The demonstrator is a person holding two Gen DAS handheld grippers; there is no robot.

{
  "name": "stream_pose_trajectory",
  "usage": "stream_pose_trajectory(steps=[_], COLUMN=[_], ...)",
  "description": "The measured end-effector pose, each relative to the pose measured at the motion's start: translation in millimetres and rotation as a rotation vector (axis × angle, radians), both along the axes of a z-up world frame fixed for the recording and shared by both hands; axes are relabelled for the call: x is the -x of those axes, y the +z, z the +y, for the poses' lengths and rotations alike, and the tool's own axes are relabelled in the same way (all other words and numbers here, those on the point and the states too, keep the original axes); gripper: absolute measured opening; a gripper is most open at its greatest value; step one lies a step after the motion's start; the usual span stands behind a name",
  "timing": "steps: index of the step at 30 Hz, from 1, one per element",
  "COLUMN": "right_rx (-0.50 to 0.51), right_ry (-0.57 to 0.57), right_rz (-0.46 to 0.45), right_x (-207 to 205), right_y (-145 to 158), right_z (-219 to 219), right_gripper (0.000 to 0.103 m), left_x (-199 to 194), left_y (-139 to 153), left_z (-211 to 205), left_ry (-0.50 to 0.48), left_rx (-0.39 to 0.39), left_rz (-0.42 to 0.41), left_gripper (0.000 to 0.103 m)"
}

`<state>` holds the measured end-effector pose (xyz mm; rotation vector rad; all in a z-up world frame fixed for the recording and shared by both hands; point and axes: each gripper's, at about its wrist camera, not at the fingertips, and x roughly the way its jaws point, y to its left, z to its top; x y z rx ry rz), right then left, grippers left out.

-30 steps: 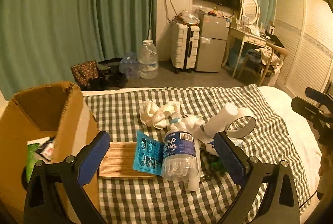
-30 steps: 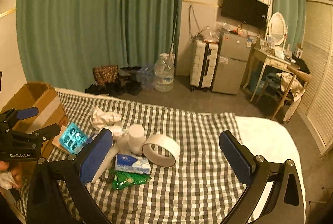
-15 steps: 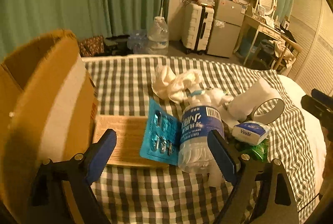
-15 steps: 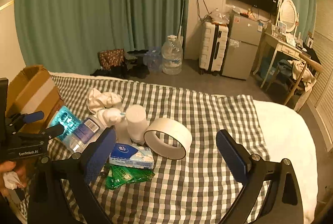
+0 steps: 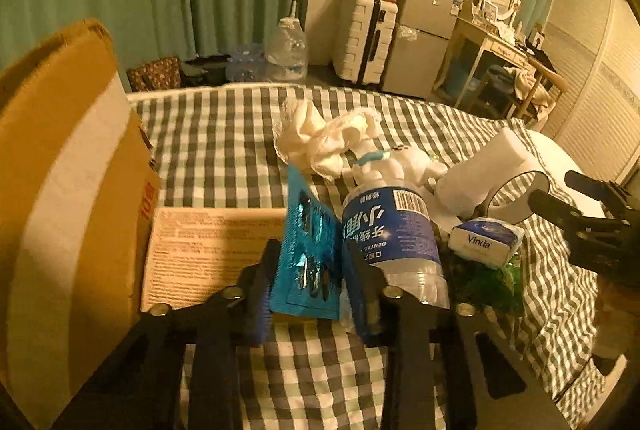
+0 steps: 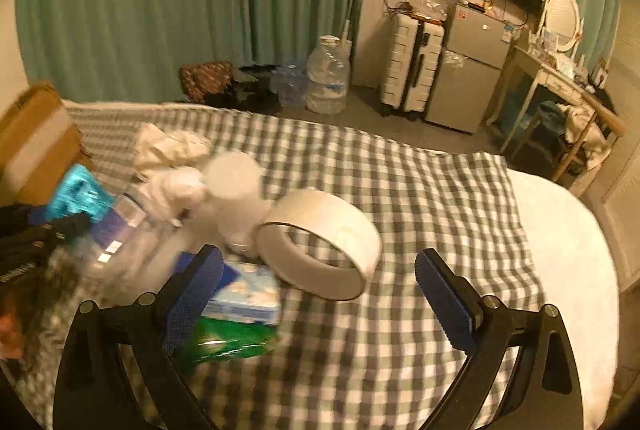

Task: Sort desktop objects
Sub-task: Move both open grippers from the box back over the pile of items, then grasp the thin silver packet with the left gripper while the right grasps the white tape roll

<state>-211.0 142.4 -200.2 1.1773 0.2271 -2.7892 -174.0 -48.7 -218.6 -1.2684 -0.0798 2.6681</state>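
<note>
While its jaws are closing, left hand-held gripper (image 5: 310, 284) straddles blue blister pack (image 5: 308, 250).

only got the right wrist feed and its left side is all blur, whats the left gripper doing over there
Observer: The left gripper is closing its jaws, with the blue blister pack between them.
Operator: anything under that pack
Observer: A printed cardboard sheet lies flat under it, beside the cardboard box.
Operator: whats the clear thing next to it
Observer: A plastic bottle with a blue label, lying on its side right of the pack.
</note>
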Motion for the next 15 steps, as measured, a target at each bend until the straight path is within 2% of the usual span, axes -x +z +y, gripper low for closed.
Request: stream_pose_trajectory(steps=[2,6,9,11,12,13,14,15], right_rx=[-0.058,-0.075,-0.102,-0.117,-0.12,-0.121,-0.128,-0.139], right_ry=[-0.035,-0.05,-0.046,-0.039,-0.033,-0.029,-0.031,-0.039], right_rz=[-0.004,-0.044,-0.054,-0.059,-0.073,-0.083,-0.091,-0.091], right_x=[7.3,23.4,30.8,31.6,32.7,33.0,34.2,34.4], right_y=[-6.5,-20.2,-27.0,-31.2,-35.1,-37.6,-39.5,-41.1], right_z=[3.2,8.1,8.5,8.2,7.2,6.1,5.3,5.5], right_gripper=[0.097,0.097,0.089,0.085,0.074,0.058,0.05,0.032], left_x=[1.2,-1.0,-3.2,-3.6,-4.5,-5.2,-5.9,-5.9], left_y=[-3.2,-5.1,-3.4,-0.8,0.8,2.2,3.6,5.0], left_z=[-1.3,1.4,6.7,12.1,13.9,15.1,16.3,17.0], left_ry=[-0.01,-0.034,-0.053,-0.057,-0.058,-0.059,-0.06,-0.058], left_rx=[-0.02,-0.028,-0.016,-0.004,0.007,0.012,0.013,0.016], left_rz=[-0.01,0.005,0.019,0.03,0.037,0.042,0.046,0.05], left_gripper=[0.022,0.015,0.009,0.009,0.009,0.009,0.009,0.009])
